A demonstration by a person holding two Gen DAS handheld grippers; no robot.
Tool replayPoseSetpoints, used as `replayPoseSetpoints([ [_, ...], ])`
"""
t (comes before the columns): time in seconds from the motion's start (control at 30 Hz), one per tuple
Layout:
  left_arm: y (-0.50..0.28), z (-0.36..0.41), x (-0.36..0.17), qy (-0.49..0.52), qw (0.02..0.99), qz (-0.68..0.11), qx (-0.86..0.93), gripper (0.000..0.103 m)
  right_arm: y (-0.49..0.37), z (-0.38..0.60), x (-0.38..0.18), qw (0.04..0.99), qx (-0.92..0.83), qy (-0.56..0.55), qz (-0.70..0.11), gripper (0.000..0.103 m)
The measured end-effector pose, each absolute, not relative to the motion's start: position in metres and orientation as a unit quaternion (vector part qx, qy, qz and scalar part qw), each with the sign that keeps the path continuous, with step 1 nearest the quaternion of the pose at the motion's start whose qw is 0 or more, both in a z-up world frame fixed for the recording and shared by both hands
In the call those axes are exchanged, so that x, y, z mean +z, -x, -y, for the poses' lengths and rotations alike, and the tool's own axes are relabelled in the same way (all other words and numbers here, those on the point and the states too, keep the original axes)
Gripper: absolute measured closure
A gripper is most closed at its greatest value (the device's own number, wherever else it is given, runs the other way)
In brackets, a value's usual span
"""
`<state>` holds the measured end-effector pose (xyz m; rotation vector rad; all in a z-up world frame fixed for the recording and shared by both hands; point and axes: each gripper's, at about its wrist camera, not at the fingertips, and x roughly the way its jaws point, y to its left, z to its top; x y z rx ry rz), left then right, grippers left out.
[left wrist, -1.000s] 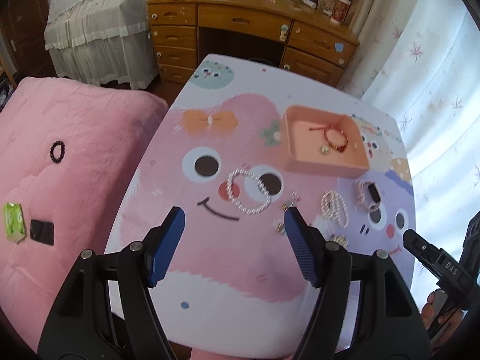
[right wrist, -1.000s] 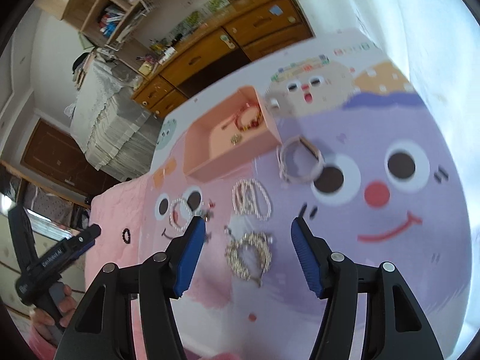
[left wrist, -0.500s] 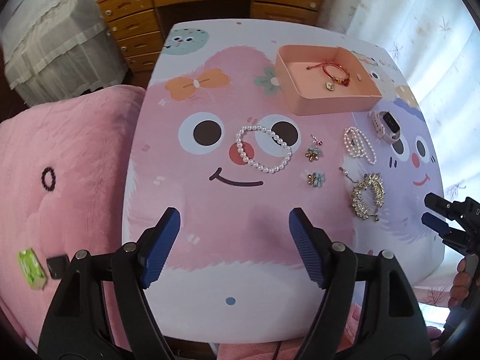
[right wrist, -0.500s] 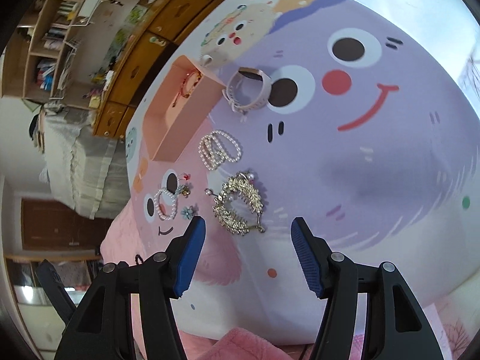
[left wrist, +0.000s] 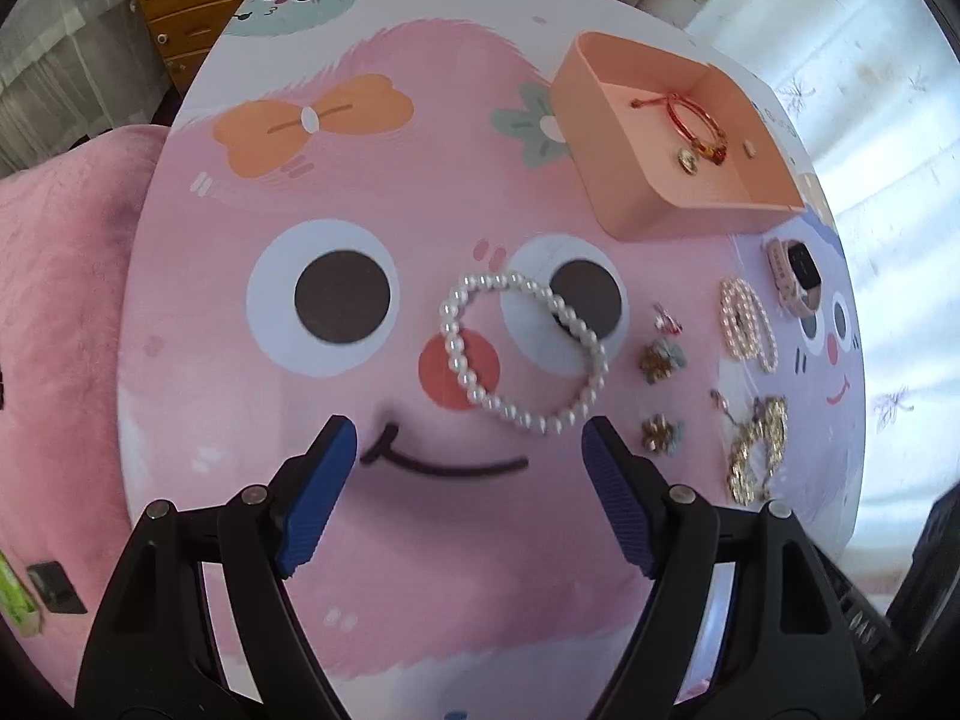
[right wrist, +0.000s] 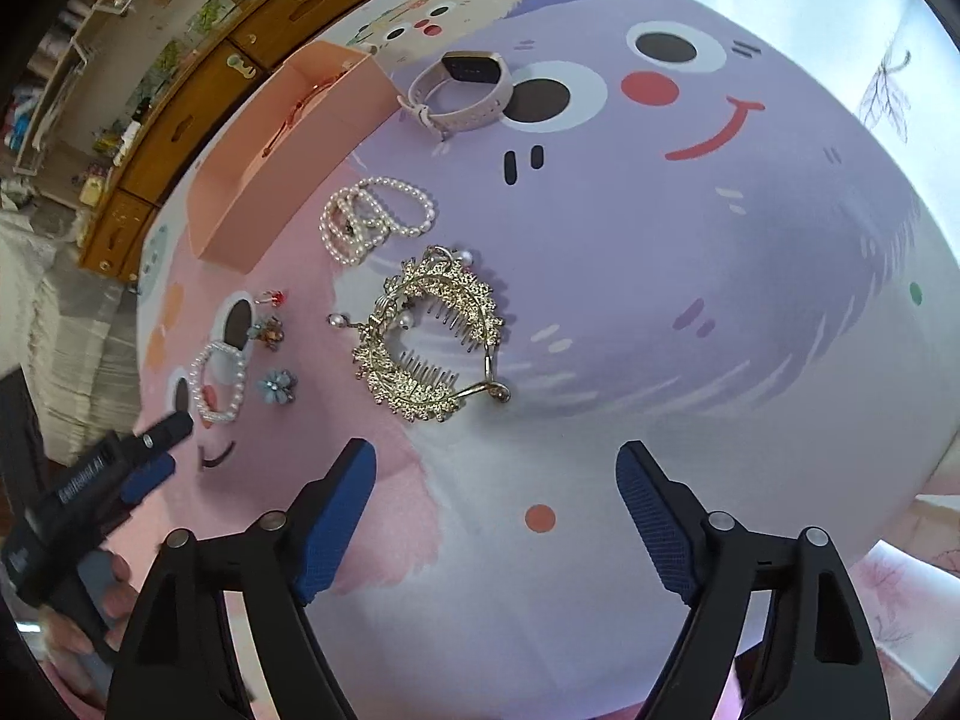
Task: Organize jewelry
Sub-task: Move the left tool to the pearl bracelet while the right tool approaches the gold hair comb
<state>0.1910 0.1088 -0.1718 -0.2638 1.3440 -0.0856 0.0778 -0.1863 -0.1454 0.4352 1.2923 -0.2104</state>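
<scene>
Left wrist view first: we find the small pieces at center right hard to make out, two flower-like ornaments [left wrist: 660, 358] blurred, and the gold hair comb [left wrist: 755, 450] at lower right smeared into glitter. Our left gripper [left wrist: 469, 443] is spread wide and holds nothing, its blue pads low in the frame just below the pearl bracelet [left wrist: 521, 352], which lies at center on the cartoon-printed table [left wrist: 372, 192]. At upper right the peach tray [left wrist: 618, 147] holds a red cord bracelet [left wrist: 690, 120].

Right wrist view: we see the tray [right wrist: 240, 210] at upper left only side-on, its contents mostly hidden. Our right gripper [right wrist: 497, 468] is also spread wide and empty, bottom center, near the gold comb [right wrist: 429, 336]. A doubled pearl strand [right wrist: 369, 219] and a pink smartwatch [right wrist: 462, 90] lie above it. At lower left, the left gripper [right wrist: 150, 450] is partly cut off.
</scene>
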Motion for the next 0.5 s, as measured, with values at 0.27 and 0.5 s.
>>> replayPoseSetpoints([
  [0.27, -0.203, -0.114, -0.188, 0.131, 0.809, -0.573, -0.009, 0.031, -0.09, 0.146, -0.152, 0.839, -0.099, -0.054, -0.533, 0.016],
  [0.5, -0.199, -0.113, -0.187, 0.128, 0.835, -0.534, -0.014, 0.053, -0.092, 0.139, -0.153, 0.872, -0.087, -0.052, -0.479, 0.016],
])
